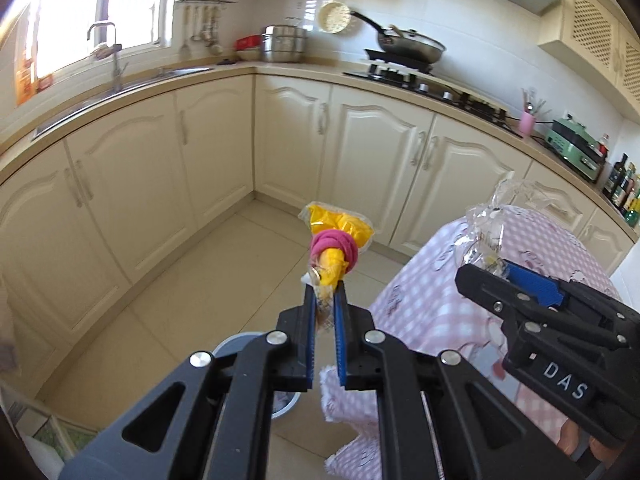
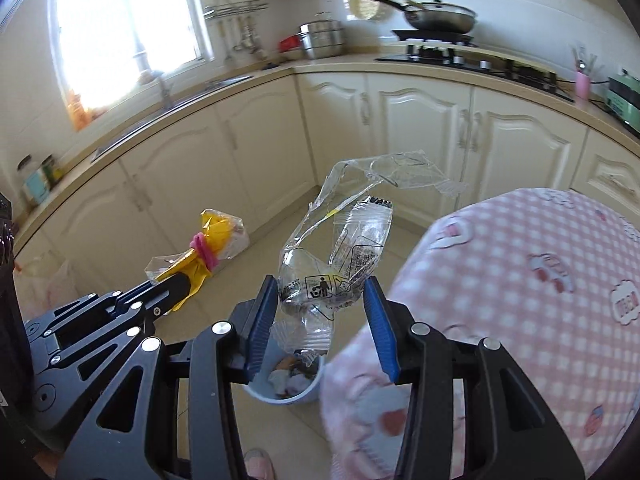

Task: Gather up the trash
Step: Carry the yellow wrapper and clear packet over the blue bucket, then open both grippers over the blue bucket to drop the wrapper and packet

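1. Cream kitchen cabinets (image 1: 132, 184) run along two walls under a beige counter, with a wok (image 1: 412, 46) on the stove and pale floor tiles below.
2. A table with a pink checked cloth (image 2: 520, 280) stands on the right of both views.
3. The left gripper (image 1: 326, 300) has its jaws nearly together, pinching the lower end of a yellow wrapper (image 1: 338, 236). The wrapper is bound at its middle by a pink band (image 1: 334, 246), and its long axis runs straight out from the fingers, up and away.
4. The right gripper (image 2: 320, 300) stands about half open, and a crumpled clear plastic bag (image 2: 340, 248) sits between its blue pads, touching them. The bag's length rises away from the fingers toward the cabinets.
5. A pale blue bin (image 2: 284, 384) with scraps inside stands on the floor directly under the right gripper.
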`<control>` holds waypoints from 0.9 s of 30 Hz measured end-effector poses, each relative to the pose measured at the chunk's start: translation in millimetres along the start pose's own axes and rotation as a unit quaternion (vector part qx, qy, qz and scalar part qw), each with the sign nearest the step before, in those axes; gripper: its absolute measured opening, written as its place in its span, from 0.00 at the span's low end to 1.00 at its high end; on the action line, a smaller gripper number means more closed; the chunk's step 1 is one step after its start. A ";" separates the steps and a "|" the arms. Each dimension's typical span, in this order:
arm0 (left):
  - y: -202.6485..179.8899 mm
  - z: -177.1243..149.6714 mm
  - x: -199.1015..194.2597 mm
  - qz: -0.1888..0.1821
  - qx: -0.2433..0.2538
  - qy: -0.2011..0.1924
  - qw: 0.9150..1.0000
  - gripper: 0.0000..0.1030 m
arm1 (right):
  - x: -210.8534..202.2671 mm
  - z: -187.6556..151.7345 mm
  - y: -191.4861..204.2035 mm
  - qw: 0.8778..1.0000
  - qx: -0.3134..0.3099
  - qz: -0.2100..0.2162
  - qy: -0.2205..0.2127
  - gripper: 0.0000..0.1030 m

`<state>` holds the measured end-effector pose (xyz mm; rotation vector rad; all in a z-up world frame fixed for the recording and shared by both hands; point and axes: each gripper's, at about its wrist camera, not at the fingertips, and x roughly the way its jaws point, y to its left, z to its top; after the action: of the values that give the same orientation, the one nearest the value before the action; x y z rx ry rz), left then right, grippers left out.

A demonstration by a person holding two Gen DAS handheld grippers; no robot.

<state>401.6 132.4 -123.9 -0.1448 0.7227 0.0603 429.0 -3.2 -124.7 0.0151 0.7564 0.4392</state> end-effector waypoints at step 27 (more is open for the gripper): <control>114.9 -73.5 104.5 0.026 -0.073 0.101 0.992 0.12 | 130.6 -64.4 70.2 0.993 -0.020 0.016 0.114 0.41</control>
<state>419.8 235.2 -260.4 -0.2741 0.9255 0.1495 443.1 102.5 -246.2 -0.0613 0.9737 0.4921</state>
